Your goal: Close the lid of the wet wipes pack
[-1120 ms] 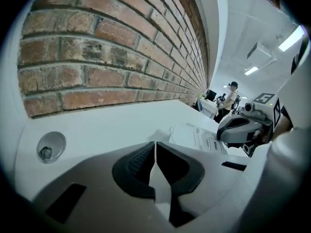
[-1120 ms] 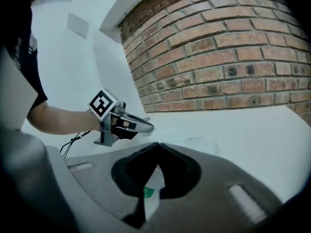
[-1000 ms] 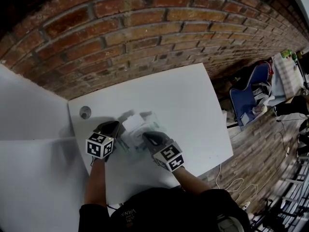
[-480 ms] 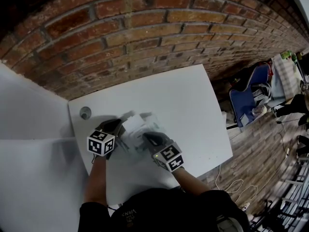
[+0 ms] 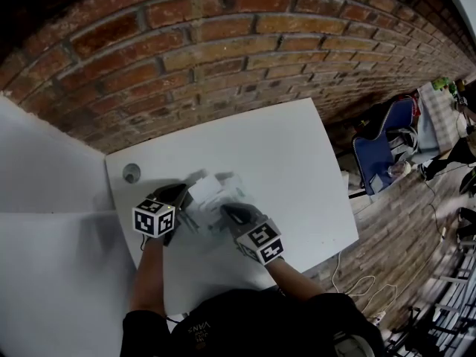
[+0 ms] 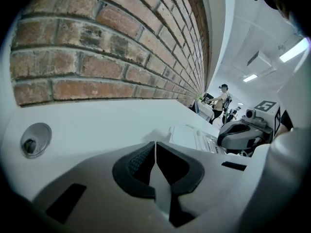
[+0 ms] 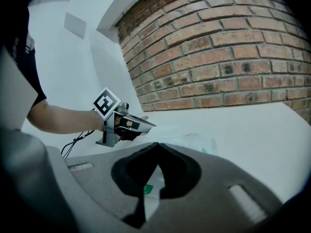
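Wet wipes pack [image 5: 216,195] lies on the table [image 5: 282,155], left gripper [image 6: 155,154] at its left and right gripper [image 7: 156,154] at its near edge, both pinched together on nothing, and the lid's too blurry to call, so I'd guess a press is still needed.

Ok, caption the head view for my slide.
Left gripper and right gripper, jaws shut, work at the wet wipes pack on a white table below a brick wall.

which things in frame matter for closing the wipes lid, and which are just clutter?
Job:
- wet wipes pack
- left gripper
- right gripper

Lying about:
- table grommet
- blue chair
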`<state>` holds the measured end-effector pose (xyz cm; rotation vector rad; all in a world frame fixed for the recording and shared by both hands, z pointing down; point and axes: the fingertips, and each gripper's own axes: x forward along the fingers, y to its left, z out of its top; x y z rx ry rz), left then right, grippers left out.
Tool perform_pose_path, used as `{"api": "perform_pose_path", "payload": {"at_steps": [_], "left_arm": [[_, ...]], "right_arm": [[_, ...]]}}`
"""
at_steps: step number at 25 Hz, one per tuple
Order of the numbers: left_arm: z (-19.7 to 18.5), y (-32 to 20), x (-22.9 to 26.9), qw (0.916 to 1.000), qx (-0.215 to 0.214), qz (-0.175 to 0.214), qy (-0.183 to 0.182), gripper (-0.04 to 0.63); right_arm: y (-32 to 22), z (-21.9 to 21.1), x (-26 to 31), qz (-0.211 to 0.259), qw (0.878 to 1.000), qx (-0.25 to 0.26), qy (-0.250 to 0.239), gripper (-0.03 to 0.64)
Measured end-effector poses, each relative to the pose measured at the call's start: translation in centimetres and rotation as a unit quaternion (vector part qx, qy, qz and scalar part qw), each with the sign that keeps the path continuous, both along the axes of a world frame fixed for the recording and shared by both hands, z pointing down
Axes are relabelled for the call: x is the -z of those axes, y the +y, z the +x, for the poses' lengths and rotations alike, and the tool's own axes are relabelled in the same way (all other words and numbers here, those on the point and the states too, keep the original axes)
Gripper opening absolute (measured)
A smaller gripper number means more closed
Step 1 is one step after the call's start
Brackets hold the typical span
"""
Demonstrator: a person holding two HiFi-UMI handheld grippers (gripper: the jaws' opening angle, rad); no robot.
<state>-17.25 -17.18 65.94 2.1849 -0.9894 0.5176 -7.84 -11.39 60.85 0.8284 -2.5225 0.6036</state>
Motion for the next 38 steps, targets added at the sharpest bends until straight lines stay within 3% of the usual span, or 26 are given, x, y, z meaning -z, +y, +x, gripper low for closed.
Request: {"api": "perform_pose_path", "payload": {"at_steps": [10,20,38], "left_arm": [[0.1,-0.1,2.5,0.9988,0.012,0.035,0.032,0.003],[2.5,1.1,5.2,0.9961,-0.032,0.077,0.03,0.003],[5.9,4.6,5.1,0.9865,-0.121,0.102,-0.04,0.003]], "right_arm": [[-0.1,0.2,0.6,0.006,1.0,-0.003,-0.005,-0.002],[-0.1,1.4,1.7,0.019,1.0,-0.019,-0.006,-0.002],[-1.6,2.8,5.5,0.074,0.996,-0.046,-0.012,-0.002]]}}
